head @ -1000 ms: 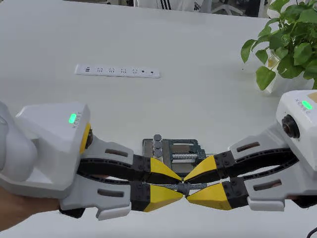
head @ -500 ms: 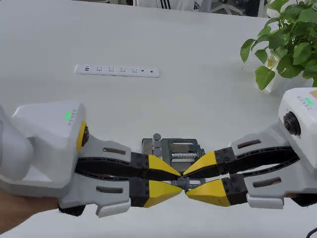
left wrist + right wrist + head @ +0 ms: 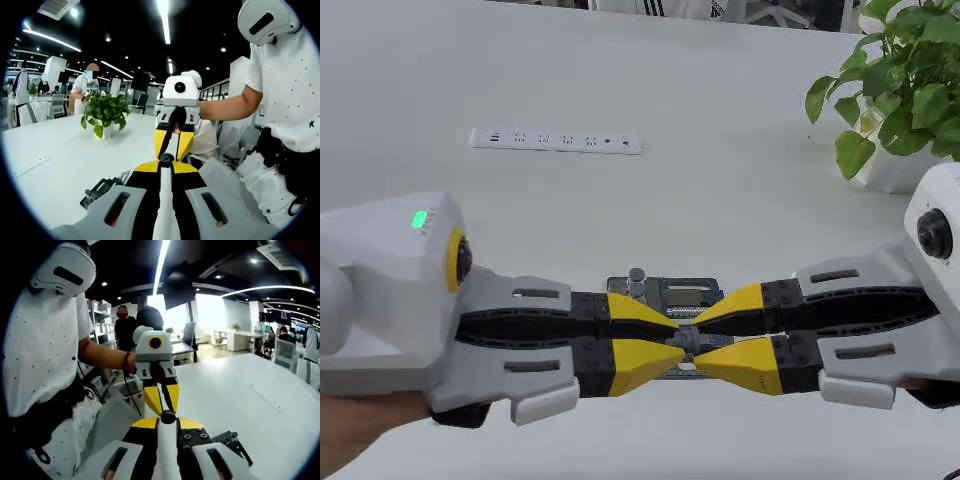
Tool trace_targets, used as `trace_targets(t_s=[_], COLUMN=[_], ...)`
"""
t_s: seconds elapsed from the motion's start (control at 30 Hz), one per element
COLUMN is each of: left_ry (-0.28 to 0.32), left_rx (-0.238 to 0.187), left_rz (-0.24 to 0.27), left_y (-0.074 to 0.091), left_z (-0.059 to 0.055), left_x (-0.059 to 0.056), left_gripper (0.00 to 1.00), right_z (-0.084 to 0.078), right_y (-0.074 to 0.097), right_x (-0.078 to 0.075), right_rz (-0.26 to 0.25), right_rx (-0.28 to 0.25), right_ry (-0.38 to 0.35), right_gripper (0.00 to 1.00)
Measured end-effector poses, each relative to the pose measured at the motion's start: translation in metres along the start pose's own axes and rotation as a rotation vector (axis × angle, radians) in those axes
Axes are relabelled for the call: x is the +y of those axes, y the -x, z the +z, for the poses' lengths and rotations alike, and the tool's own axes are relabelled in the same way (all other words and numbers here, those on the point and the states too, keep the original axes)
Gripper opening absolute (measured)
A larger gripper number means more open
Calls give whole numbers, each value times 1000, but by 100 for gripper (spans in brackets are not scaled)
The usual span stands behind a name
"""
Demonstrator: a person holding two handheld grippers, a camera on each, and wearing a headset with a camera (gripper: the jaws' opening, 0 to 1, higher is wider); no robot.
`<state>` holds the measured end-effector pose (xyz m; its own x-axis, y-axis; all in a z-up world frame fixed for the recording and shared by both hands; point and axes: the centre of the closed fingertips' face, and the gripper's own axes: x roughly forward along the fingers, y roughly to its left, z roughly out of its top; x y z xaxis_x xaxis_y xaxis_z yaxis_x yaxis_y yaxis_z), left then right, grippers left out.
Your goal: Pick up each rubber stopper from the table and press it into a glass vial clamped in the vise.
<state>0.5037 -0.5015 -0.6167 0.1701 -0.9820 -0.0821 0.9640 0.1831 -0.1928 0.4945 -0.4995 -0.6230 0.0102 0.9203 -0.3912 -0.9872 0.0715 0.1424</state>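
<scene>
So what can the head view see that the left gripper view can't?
Extra in the head view: the green light on the left gripper and its white casing. Extra in the left gripper view: the person's headset and spotted shirt, ceiling lights, and people far behind. Both share: the right gripper, the stopper where the tips meet, the vise, the plant, the power strip and the table.

Yellow-tipped left tongs [image 3: 677, 339], right tongs [image 3: 698, 341] (dark grey stopper [image 3: 687, 340])
</scene>
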Motion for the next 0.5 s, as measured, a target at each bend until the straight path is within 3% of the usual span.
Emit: trace_targets(t_s=[0.5], left_ry=[20], left_rx=[-24], left_rz=[7], left_y=[-1], left_z=[4], left_x=[0], left_gripper=[3], right_z=[7], right_y=[0], right_x=[-2], right_rz=[-11], right_rx=[-33], right_ry=[-2], right_gripper=[7])
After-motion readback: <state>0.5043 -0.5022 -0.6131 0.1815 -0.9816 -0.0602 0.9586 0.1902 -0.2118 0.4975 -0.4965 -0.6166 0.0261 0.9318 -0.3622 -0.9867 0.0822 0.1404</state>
